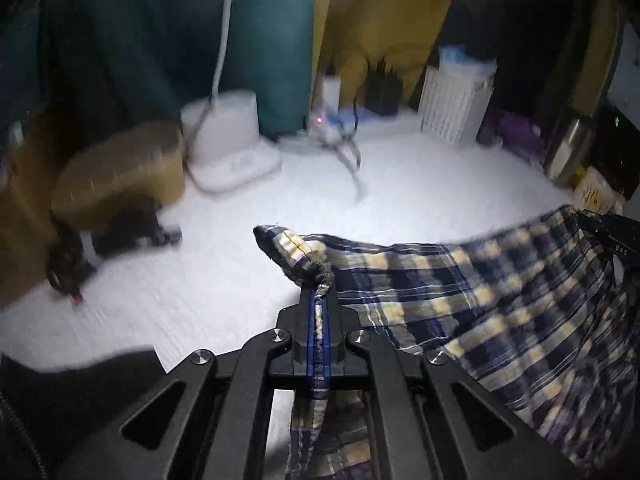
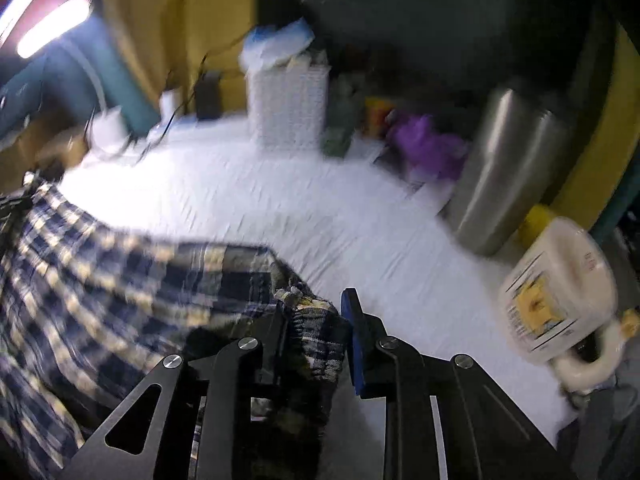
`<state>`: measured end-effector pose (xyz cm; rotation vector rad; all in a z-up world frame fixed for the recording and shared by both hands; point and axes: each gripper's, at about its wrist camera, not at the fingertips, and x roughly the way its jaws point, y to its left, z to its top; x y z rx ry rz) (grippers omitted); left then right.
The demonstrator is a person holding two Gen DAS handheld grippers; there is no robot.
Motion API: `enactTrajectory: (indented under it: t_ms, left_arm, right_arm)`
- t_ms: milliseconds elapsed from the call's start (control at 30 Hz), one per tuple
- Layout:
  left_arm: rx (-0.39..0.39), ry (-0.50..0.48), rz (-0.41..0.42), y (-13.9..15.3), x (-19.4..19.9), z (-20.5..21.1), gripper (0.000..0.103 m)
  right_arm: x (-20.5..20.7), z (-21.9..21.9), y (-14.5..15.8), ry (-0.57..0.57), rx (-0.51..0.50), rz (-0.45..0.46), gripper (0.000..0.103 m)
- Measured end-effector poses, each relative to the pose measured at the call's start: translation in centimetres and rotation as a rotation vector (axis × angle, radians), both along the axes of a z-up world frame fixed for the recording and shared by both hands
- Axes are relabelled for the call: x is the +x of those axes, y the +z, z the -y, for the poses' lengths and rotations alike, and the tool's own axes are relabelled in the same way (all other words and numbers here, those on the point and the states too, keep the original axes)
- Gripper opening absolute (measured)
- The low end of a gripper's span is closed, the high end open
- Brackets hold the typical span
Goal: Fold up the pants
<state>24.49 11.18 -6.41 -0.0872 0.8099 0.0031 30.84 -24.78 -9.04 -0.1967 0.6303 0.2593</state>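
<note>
The pants [image 1: 500,280] are navy, cream and yellow plaid and hang stretched between both grippers over the white-covered table [image 1: 400,192]. My left gripper [image 1: 319,292] is shut on a folded corner of the fabric. That fabric runs between its blue pads and pokes out beyond the tips. In the right wrist view the pants [image 2: 100,280] spread to the left, with a bunched edge filling the jaws of my right gripper [image 2: 316,316]. Its blue pad [image 2: 354,336] presses against the bunch. The view is motion-blurred.
At the back stand a white woven basket [image 1: 456,100], a white appliance [image 1: 228,140] with a hose, a brown box [image 1: 120,176] and loose cables [image 1: 352,152]. On the right are a steel flask [image 2: 504,168], a purple object [image 2: 424,144] and a white labelled jug [image 2: 556,292].
</note>
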Motion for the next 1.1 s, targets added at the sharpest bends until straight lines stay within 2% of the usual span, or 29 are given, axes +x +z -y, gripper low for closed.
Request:
enactTrajectory:
  t_ms: [267, 400, 500, 700, 800, 867, 967, 1000, 1033, 1067, 1100]
  left_arm:
    - [0.041, -0.004, 0.123, 6.1, 4.6, 0.3, 0.001]
    - [0.083, 0.007, 0.143, 7.1, 7.2, 0.3, 0.001]
    - [0.099, 0.028, 0.105, 5.7, 9.1, 0.1, 0.001]
    - [0.087, 0.048, -0.032, -0.6, 9.8, -0.4, 0.001]
    - [0.093, 0.059, -0.054, -2.4, 9.8, -0.7, 0.002]
    - [0.1, 0.062, -0.076, -3.4, 9.9, -0.8, 0.006]
    - [0.085, 0.055, -0.118, -4.4, 10.1, -0.9, 0.008]
    - [0.076, 0.057, -0.136, -4.5, 10.2, -1.1, 0.013]
    - [0.067, 0.06, -0.146, -4.5, 10.0, -1.3, 0.023]
    - [0.058, 0.063, -0.152, -4.4, 9.7, -1.5, 0.029]
    - [0.046, 0.063, -0.147, -4.0, 9.1, -1.8, 0.044]
  right_arm:
    - [2.3, 1.8, 4.9, -0.084, 0.033, 0.105, 0.024]
    - [4.7, 2.0, 5.5, -0.106, 0.017, 0.11, 0.024]
    - [7.6, 2.0, 3.3, -0.112, 0.004, 0.043, 0.024]
    - [10.6, 0.4, -2.2, -0.095, -0.061, -0.073, 0.024]
    - [11.4, 0.3, -3.1, -0.089, -0.062, -0.106, 0.024]
    - [11.7, 0.1, -2.9, -0.088, -0.068, -0.097, 0.026]
    - [12.2, 0.0, -2.8, -0.093, -0.09, -0.097, 0.035]
    - [12.2, 0.1, -2.6, -0.101, -0.095, -0.094, 0.042]
    - [11.6, 0.9, -2.4, -0.105, -0.096, -0.089, 0.054]
    - [11.4, 0.9, -2.3, -0.103, -0.086, -0.085, 0.063]
    - [10.9, 1.2, -1.9, -0.097, -0.067, -0.079, 0.077]
